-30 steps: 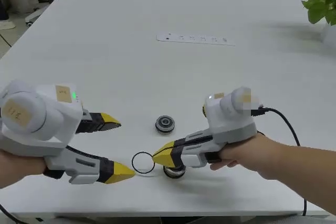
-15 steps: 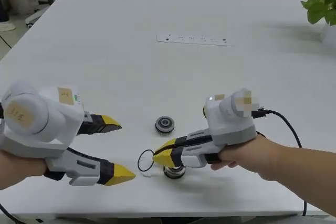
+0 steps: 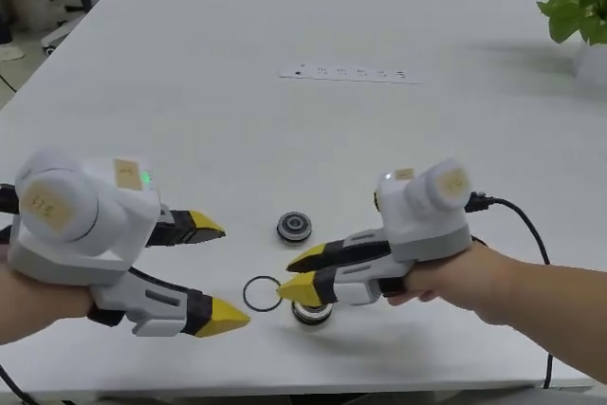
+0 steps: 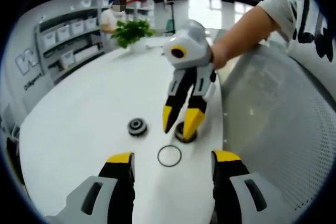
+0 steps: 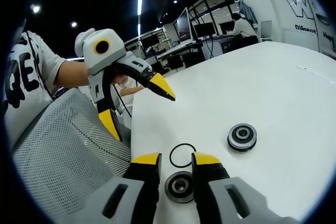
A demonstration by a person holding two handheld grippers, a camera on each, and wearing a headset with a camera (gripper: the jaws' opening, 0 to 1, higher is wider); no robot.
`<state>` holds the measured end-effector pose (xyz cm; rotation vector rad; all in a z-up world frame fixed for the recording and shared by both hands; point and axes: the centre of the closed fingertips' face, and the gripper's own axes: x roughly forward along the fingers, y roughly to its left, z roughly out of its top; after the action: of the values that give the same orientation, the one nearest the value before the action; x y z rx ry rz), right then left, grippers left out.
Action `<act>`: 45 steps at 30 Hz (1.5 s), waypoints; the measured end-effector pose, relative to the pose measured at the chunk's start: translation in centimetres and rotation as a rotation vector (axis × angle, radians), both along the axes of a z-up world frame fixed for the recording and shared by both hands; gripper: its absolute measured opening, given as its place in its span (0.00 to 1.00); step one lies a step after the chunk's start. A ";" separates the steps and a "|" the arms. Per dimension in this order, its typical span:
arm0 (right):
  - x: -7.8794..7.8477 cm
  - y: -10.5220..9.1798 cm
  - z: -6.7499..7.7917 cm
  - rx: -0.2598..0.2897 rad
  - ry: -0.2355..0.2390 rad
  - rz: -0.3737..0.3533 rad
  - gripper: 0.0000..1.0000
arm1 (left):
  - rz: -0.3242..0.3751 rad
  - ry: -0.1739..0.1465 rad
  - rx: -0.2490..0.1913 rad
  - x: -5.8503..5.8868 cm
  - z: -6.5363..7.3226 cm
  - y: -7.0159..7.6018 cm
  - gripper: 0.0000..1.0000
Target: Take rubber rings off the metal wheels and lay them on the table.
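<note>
Since half a second ago, the rubber ring (image 3: 245, 293) has dropped from a tilt against the right gripper's tips and now lies flat on the white table (image 3: 313, 139).

Head view: the ring rests near 6 o'clock, between the two grippers. The left gripper (image 3: 225, 272), at 8 o'clock, has its jaws spread wide and empty. The right gripper (image 3: 291, 274), reaching in from 4 o'clock, has its jaws a narrow gap apart and holds nothing. It is poised over the near wheel (image 3: 311, 313), just beside the ring. The far wheel (image 3: 295, 227) stands alone toward the centre.

Left gripper view: the ring (image 4: 158, 156) lies just ahead of the open jaws. The right gripper (image 4: 178, 128) points down over the near wheel (image 4: 184, 139), and the far wheel (image 4: 137, 127) is at 9 o'clock.

Right gripper view: the near wheel (image 5: 179, 186) sits between the jaws at 6 o'clock, with the ring (image 5: 171, 157) just beyond. The far wheel (image 5: 242, 137) is at 3 o'clock and the left gripper (image 5: 144, 116) at 10 o'clock.

One ring looks done. The far wheel seems to keep its dark band, so one is likely left. The freed ring is a thin, unbroken black circle.
</note>
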<state>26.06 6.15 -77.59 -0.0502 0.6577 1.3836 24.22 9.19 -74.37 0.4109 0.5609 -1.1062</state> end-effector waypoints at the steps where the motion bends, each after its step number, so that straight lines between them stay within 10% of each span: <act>1: 0.1 -0.1 0.1 0.002 -0.002 -0.002 0.21 | -0.004 0.000 0.000 0.0 0.0 -0.1 0.60; 45: -1.0 -4.5 -1.0 -0.098 -0.101 0.079 0.27 | -0.112 0.039 0.018 0.9 -1.2 -4.9 0.48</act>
<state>25.04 1.65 -78.60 -0.2249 0.6446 1.4140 25.16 4.33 -75.53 0.4412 0.5878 -1.2196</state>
